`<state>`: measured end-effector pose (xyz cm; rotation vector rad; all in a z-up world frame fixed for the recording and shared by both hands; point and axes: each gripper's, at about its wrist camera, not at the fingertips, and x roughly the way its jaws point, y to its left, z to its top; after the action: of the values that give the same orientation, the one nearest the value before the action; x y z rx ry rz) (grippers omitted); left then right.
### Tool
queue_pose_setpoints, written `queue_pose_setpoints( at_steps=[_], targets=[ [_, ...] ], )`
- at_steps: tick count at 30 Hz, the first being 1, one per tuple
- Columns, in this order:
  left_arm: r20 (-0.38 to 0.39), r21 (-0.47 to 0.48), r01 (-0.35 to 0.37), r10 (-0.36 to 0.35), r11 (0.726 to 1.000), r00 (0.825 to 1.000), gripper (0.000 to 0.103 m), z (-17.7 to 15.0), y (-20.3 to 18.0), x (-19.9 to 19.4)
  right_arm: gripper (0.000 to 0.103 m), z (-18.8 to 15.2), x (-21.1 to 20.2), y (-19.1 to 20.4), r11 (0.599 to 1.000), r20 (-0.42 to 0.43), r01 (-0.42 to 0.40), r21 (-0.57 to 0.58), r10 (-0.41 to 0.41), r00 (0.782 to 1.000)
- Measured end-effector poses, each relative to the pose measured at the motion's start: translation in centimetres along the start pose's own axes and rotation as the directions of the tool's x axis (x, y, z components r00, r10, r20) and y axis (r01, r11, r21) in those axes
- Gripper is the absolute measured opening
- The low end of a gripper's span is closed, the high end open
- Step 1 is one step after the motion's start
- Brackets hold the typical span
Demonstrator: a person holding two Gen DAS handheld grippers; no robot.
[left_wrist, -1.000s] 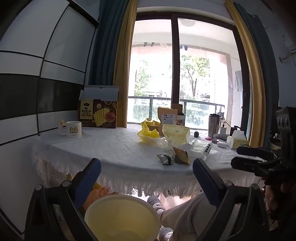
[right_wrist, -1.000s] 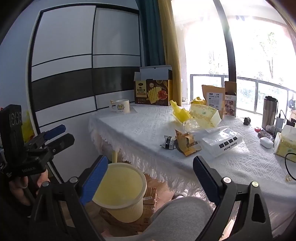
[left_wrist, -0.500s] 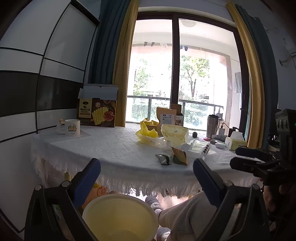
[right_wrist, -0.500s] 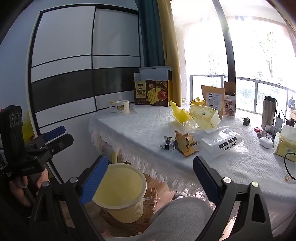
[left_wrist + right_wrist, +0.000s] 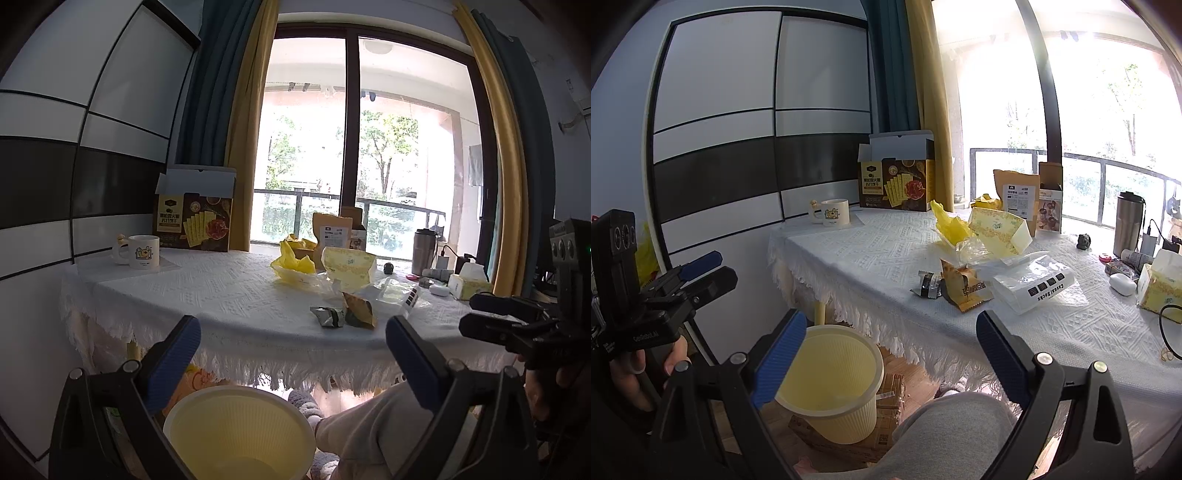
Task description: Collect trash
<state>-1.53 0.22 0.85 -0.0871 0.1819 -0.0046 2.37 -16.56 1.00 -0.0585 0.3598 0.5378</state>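
Observation:
A pale yellow waste bin (image 5: 236, 432) (image 5: 834, 380) stands on the floor below the table's near edge. Near that edge of the white-clothed table (image 5: 871, 258) lie a small silver-black wrapper (image 5: 328, 316) (image 5: 929, 285) and a brown-orange snack wrapper (image 5: 360, 314) (image 5: 966, 288). Behind them are a clear plastic sock bag (image 5: 1034, 284), a crumpled yellow bag (image 5: 295, 258) (image 5: 951, 225) and a yellow patterned pack (image 5: 347, 264) (image 5: 999, 230). My left gripper (image 5: 291, 328) (image 5: 705, 273) hovers open and empty above the bin. My right gripper (image 5: 891, 321) (image 5: 476, 314) is open and empty, short of the table.
A cracker box (image 5: 194, 221), a mug (image 5: 142, 251), kraft pouches (image 5: 332, 232), a steel flask (image 5: 1128, 221), a tissue box (image 5: 1160, 284) and small items stand farther back. The person's knee (image 5: 945, 432) is beside the bin, which rests on flat cartons (image 5: 886, 435). A panelled wall is at the left.
Almost nothing differs. The left wrist view has drifted very slightly, and both grippers have stayed open and empty.

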Motion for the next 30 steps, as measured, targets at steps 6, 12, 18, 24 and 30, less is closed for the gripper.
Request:
queue_pose_setpoints(
  at_steps=[6, 12, 18, 24, 30],
  targets=[
    [0.001, 0.001, -0.001, 0.001, 1.000, 1.000, 0.101, -0.03, -0.11, -0.07, 0.093, -0.03, 0.04, -0.02, 1.000, 0.000, 0.000, 0.000, 0.000, 1.000],
    [-0.001, 0.000, -0.001, 0.001, 1.000, 1.000, 0.101, 0.02, 0.00, -0.03, 0.093, -0.01, 0.07, 0.00, 1.000, 0.000, 0.001, 0.001, -0.001, 1.000],
    [-0.001, 0.000, 0.002, -0.002, 1.000, 1.000, 0.101, 0.17, 0.06, -0.03, 0.093, -0.04, 0.05, -0.16, 1.000, 0.000, 0.000, 0.002, 0.000, 1.000],
    [0.000, 0.001, 0.002, -0.002, 1.000, 1.000, 0.101, 0.17, 0.07, -0.09, 0.093, -0.03, 0.11, -0.21, 1.000, -0.002, 0.000, 0.002, 0.000, 1.000],
    [0.000, 0.000, 0.003, -0.003, 1.000, 1.000, 0.101, 0.21, 0.09, -0.08, 0.093, -0.04, 0.09, -0.21, 1.000, 0.000, 0.002, 0.003, -0.002, 1.000]
  ],
)
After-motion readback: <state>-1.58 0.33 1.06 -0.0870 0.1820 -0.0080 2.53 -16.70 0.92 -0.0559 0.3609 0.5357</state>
